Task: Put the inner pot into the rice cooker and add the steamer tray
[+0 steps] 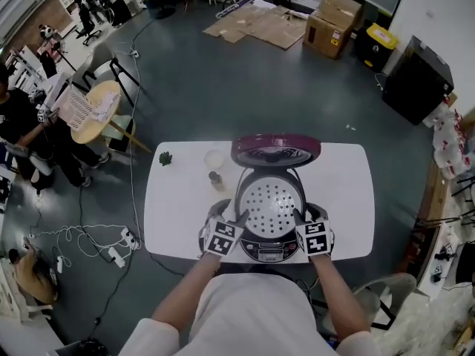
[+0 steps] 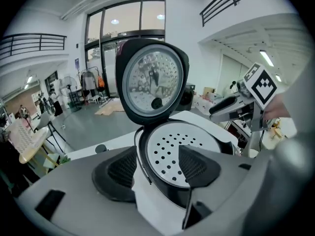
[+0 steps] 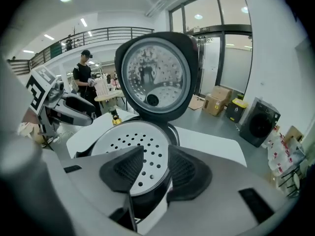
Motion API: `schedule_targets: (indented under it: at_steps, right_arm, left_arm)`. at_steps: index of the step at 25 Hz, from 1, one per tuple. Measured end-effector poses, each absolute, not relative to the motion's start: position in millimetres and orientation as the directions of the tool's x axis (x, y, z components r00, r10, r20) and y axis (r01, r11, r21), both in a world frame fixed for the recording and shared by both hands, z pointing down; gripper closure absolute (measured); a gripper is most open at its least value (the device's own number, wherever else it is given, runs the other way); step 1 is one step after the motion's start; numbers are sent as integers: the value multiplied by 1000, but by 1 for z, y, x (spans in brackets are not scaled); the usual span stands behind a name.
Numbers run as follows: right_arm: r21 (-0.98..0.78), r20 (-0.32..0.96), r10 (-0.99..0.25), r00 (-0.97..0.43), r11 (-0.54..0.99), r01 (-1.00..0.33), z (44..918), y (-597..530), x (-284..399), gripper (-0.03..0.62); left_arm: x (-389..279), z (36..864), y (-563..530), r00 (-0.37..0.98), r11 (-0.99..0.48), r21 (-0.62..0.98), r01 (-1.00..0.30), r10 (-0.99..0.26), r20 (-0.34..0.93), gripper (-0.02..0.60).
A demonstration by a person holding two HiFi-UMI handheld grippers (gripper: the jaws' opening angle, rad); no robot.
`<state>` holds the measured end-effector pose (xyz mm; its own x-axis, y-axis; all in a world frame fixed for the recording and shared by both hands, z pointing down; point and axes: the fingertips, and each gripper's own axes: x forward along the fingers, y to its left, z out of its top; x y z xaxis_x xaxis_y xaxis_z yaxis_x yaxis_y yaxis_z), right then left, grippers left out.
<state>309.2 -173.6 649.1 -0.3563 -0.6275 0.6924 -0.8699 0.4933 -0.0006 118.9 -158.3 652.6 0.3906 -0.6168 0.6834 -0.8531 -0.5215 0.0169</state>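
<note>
The rice cooker (image 1: 270, 251) stands at the near edge of the white table (image 1: 178, 221), its maroon lid (image 1: 275, 151) raised upright. A white perforated steamer tray (image 1: 271, 205) lies flat in its mouth and hides whatever is under it. My left gripper (image 1: 237, 221) hovers at the cooker's left rim and my right gripper (image 1: 299, 218) at its right rim. Both are open, pads touching nothing. In the left gripper view the jaws (image 2: 157, 156) frame the tray (image 2: 197, 139). In the right gripper view the jaws (image 3: 155, 155) stand narrower above the tray (image 3: 125, 139).
A small bottle (image 1: 216, 178), a clear round cup (image 1: 214, 159) and a green sprig (image 1: 165, 158) sit on the table left of the cooker. A chair (image 1: 378, 297) stands near right. Cables and a power strip (image 1: 119, 249) lie on the floor at left.
</note>
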Motion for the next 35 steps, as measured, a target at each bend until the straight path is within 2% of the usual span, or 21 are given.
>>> schedule_targets:
  at_steps: [18,24,29,35]
  right_arm:
    - [111,545,-812,-210,318,-942,559,-103,279,517]
    - [84,487,-855,-181,252,-964,531,-62,265,554]
    - [87,472,-869,-151,216,-972,523,-31,258,576]
    - [67,431,-893,-130,175,-982,506,2,265,582]
  left_arm:
    - [103,576,-95,590,-651,94,-753,-606,533,439]
    - [94,549,-65,659,-712,98,-695,-577,483,464]
    - [77,534,-54,659,-694,104,-712,-610,440,555]
    - [69,527,-34,674,-697,122,-706,-610,417,568]
